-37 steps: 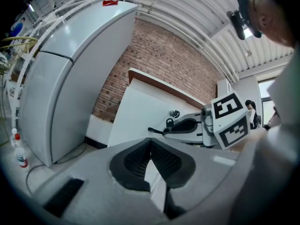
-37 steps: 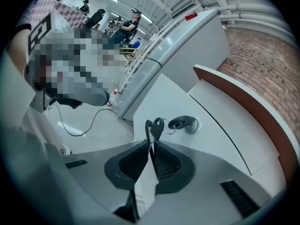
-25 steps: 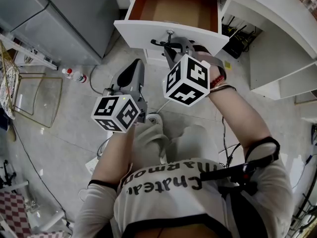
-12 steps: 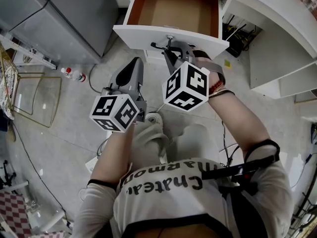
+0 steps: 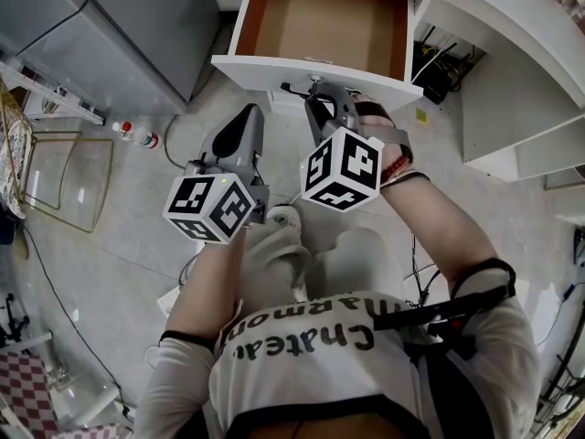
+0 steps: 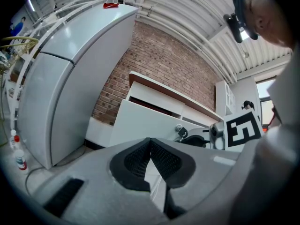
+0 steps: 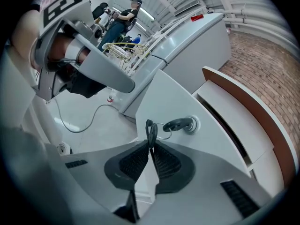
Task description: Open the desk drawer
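- Drawer [image 5: 315, 73]: it stands pulled out from under the worktop's [image 5: 512, 26] front edge. Its white front has come a little nearer the person than a second ago, and more of its bare brown bottom shows. I judge the opening all but done, with at most a short pull left.
- Fridge [image 5: 110, 35]: it stands left of the drawer, close beside it but off the sliding line.
- Bottles [image 5: 139, 136]: they are on the floor by the fridge's foot, well apart from the drawer.
- Left claw [image 6: 151, 142]: it is closed on nothing, held low before the drawer front, left of the lock and not touching it.
- Right claw [image 7: 151, 146]: it is pinched shut on the key [image 7: 151, 129], which hangs by a ring from the lock key [image 7: 180, 124] at the middle of the front. It has drawn back together with the drawer. All the pull runs through that thin ring, so the key could twist or slip out.
- Cables [image 5: 439, 62]: they lie under the worktop to the right, clear of the drawer.
- In the way: only the person's own legs, straight behind the pull.
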### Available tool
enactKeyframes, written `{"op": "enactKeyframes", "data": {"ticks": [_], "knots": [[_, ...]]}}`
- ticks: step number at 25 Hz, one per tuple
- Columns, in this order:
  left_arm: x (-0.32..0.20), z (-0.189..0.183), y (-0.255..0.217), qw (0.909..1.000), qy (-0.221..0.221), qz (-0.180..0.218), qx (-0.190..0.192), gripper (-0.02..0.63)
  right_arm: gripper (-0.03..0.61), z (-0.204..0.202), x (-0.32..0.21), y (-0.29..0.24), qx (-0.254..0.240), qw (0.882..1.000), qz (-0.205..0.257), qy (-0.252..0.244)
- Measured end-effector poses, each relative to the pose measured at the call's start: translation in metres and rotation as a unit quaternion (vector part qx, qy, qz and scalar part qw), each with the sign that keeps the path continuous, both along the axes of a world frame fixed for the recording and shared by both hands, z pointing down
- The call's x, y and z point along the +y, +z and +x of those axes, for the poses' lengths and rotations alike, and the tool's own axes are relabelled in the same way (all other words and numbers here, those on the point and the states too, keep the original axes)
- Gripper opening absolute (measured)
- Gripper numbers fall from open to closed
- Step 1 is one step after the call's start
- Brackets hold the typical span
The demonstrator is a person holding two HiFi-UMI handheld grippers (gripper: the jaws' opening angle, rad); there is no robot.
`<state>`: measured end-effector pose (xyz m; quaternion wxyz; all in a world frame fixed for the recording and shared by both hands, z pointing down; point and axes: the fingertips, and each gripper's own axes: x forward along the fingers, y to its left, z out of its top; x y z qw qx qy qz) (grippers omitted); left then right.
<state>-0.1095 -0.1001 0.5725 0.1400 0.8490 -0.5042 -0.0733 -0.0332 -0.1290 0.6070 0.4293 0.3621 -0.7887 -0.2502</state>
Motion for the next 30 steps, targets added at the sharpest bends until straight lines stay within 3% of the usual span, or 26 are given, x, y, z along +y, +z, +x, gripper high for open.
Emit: {"op": "enactKeyframes", "data": {"ticks": [8,21,30], "knots": [[0.001,-0.004,0.0,1.0,-0.002,0.0,-0.001,0.015,0.028,-0.004,0.006,0.014,-0.015,1.0,-0.014,-0.004],[-0.004,-0.007,-0.003,0.9999,-0.009,0.003,-0.006,0.015,0.028,-0.004,0.006,0.025,0.0,1.0,0.023,-0.005],[-0.006,-0.014,0.0,0.9999,-0.01,0.001,-0.007,0.015,0.028,-0.006,0.006,0.024,0.001,1.0,0.021,-0.006]]}}
